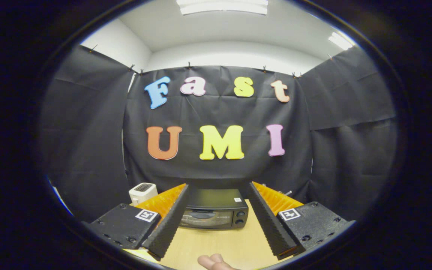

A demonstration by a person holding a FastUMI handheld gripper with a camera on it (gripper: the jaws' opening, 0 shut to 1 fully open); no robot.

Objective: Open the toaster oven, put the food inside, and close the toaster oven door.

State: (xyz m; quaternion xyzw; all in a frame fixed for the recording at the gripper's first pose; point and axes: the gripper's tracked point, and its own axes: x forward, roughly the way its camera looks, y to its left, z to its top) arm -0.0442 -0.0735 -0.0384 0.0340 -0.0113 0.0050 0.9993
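Observation:
A black toaster oven point(214, 212) stands on the wooden table point(219, 243), beyond my fingers and framed between them. Its glass door is shut, with a handle along the top of the door and two knobs on its right side. My gripper point(218, 192) is open and held above the table, nothing between its fingers. A pale, rounded piece of food point(214, 261) lies on the table nearest to me, below and between the fingers.
A small white appliance point(143, 192) sits to the left of the oven, behind my left finger. Black cloth walls close the booth at the back and on both sides. Bare tabletop lies between the food and the oven.

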